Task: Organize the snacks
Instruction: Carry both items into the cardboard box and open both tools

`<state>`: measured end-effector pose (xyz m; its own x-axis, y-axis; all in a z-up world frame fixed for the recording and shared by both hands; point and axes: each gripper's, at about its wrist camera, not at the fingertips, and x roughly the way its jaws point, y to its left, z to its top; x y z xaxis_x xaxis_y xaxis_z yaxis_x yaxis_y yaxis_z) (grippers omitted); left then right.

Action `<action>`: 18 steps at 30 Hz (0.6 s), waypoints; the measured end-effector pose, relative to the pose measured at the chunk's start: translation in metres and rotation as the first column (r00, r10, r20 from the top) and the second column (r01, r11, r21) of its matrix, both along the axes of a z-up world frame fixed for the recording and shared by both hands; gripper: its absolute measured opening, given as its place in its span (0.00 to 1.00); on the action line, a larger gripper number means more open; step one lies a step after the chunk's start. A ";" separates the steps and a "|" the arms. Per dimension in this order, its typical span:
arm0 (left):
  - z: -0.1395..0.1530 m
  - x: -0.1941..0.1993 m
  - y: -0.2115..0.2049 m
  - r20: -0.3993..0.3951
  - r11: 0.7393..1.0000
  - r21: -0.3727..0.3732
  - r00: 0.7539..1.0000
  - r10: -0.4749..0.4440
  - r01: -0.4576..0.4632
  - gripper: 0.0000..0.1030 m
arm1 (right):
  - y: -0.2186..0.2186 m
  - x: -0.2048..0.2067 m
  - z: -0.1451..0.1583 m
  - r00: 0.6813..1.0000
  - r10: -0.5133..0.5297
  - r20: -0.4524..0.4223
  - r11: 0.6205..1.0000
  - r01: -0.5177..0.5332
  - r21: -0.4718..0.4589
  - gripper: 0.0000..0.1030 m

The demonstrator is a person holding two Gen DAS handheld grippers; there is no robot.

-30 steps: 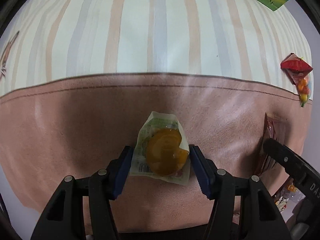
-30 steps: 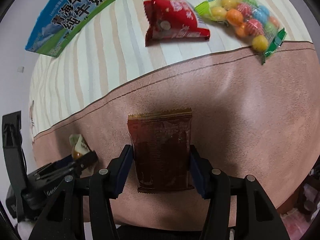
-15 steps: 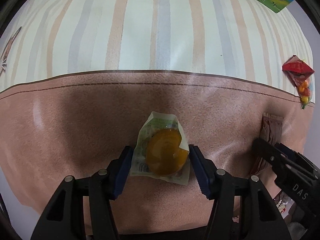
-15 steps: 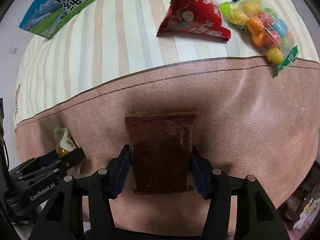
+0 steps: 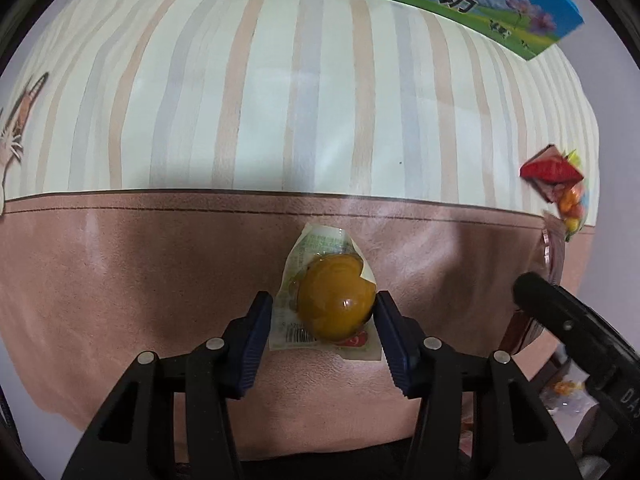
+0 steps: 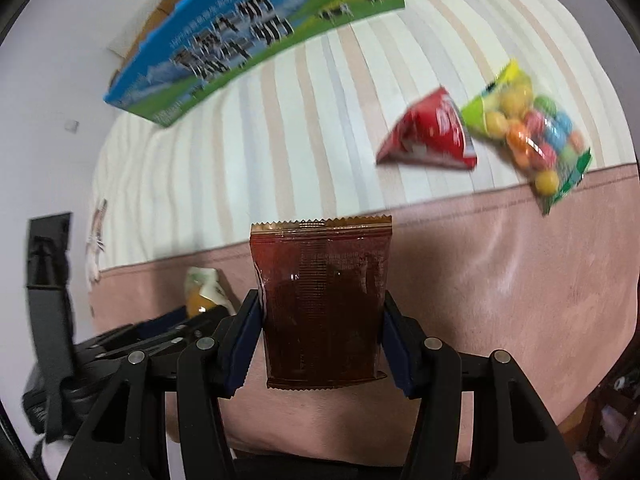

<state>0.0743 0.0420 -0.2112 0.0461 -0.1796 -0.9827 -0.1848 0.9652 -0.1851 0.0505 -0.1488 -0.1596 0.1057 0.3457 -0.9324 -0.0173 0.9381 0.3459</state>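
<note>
Both of my grippers hold a snack above the cloth-covered tabletop (image 5: 120,280).

Largest first: I see a cloth with a suede-like pink border and cream, grey and peach stripes, and a glossy blue-green milk carton (image 6: 248,36) lying at its far edge. My right view alone shows clearly the crinkly red triangular packet (image 6: 428,136) touching a clear bag of coloured candy balls (image 6: 532,132); in the left view these are only slivers at the rim. The right gripper (image 6: 320,336) pinches a flat, serrated-edged dark brown sachet (image 6: 320,300). The left gripper (image 5: 320,320), whose jaws have just been closing, presses the domed orange jelly cup (image 5: 334,300) in its thin wrapper.
</note>
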 end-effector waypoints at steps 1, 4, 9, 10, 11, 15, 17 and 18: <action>0.005 0.001 0.004 0.005 1.000 -0.007 1.000 0.011 -0.011 0.48 | -0.003 0.001 0.004 1.000 -0.001 0.006 1.000 0.001 0.006 0.57; 0.026 0.007 0.013 0.030 0.999 -0.032 0.999 0.022 -0.021 0.48 | -0.010 0.008 0.022 1.000 -0.009 0.027 0.999 0.008 0.039 0.57; 0.080 0.027 0.021 0.123 0.995 -0.094 0.992 0.039 -0.027 0.48 | -0.016 0.039 0.068 0.994 -0.018 0.111 0.995 0.007 0.097 0.57; 0.094 0.034 0.023 0.146 0.995 -0.101 0.988 0.039 -0.024 0.48 | -0.019 0.046 0.077 0.991 -0.017 0.129 0.995 0.004 0.103 0.57; 0.107 0.042 0.024 0.170 0.994 -0.107 0.985 0.039 -0.021 0.48 | -0.020 0.056 0.089 0.988 -0.019 0.155 0.994 0.002 0.110 0.57; 0.153 0.078 0.030 0.269 0.994 -0.109 0.963 0.030 -0.001 0.48 | -0.025 0.103 0.132 0.970 -0.013 0.244 0.994 -0.014 0.108 0.57; 0.170 0.100 0.033 0.306 0.997 -0.081 0.952 0.018 0.008 0.48 | -0.021 0.130 0.147 0.961 -0.009 0.277 0.995 -0.020 0.100 0.57; 0.177 0.111 0.034 0.321 0.998 -0.059 0.947 0.007 0.013 0.48 | -0.020 0.144 0.153 0.957 -0.007 0.290 0.995 -0.022 0.095 0.57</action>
<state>0.1856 0.0758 -0.0338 0.3570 -0.2380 -0.9033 -0.1034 0.9510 -0.2914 0.1948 -0.1687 -0.0064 0.3634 0.4339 -0.8245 -0.1372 0.9002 0.4133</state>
